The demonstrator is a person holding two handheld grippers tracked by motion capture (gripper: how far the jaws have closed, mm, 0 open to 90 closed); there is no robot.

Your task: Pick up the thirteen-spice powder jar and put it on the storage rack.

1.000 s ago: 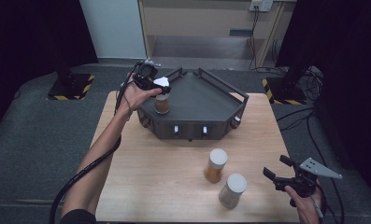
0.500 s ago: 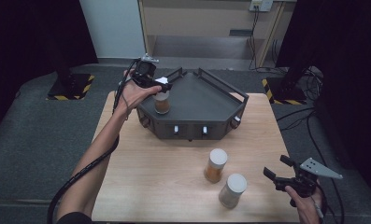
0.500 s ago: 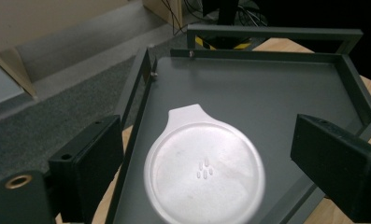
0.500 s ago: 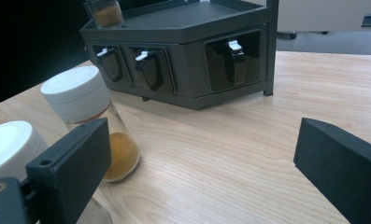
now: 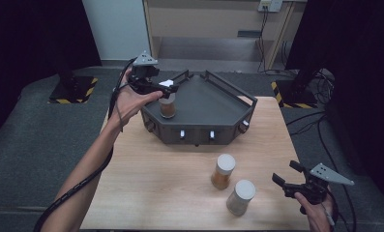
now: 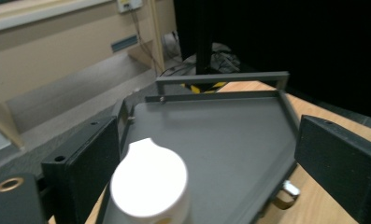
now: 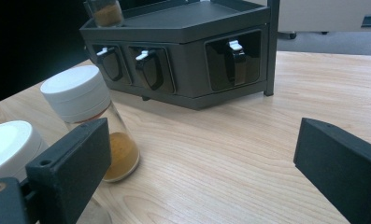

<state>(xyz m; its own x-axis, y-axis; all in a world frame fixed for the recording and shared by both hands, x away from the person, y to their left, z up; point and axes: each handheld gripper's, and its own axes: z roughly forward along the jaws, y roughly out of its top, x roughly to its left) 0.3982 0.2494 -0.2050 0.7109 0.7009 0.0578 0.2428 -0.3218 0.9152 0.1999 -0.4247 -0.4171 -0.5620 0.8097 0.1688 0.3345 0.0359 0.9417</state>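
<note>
The left gripper (image 5: 164, 88), at the upper left of the high view, has just been opened wide and the jar (image 5: 168, 105) let go upright on the rack (image 5: 214, 104), so this placement is judged done.

Left tongs (image 5: 172, 87) newly off jar (image 5: 168, 105)

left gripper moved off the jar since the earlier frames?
Yes. The left gripper has pulled back left from the jar standing on the rack, fingers just opened.
</note>
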